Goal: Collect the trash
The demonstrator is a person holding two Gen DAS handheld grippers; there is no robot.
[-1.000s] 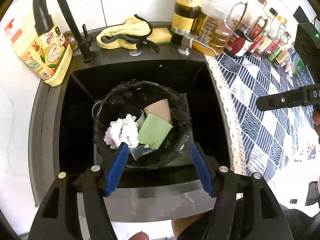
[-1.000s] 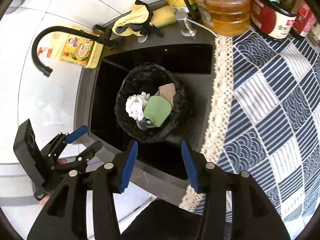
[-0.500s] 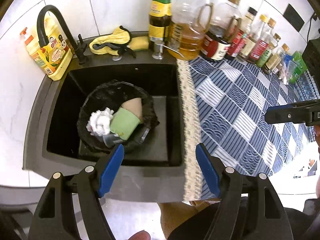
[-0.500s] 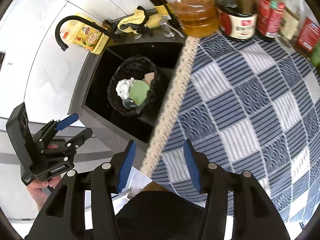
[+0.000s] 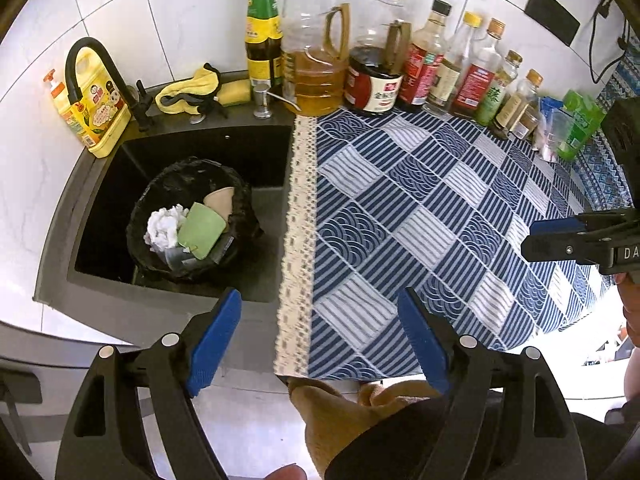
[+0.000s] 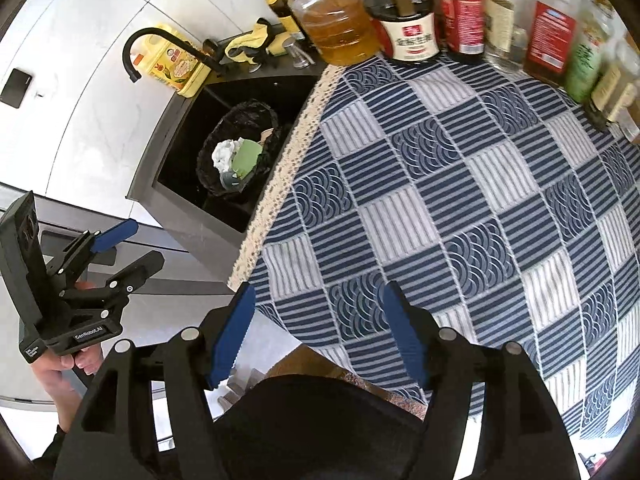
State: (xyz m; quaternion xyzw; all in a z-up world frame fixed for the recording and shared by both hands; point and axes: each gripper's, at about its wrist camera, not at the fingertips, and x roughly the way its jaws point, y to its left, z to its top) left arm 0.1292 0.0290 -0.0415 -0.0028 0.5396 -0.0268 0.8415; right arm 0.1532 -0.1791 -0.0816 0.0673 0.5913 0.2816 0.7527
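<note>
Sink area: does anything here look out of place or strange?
Yes. A trash bin lined with a black bag stands inside the dark sink, an unusual place for a bin. It holds crumpled white paper, a green cup and a brown cup. Nothing looks spilled or broken.

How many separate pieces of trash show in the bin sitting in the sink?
4 visible in the black-lined bin: crumpled white paper at left, green cup in the middle, tan paper cup behind it, a grey scrap in front. More may lie underneath.
</note>
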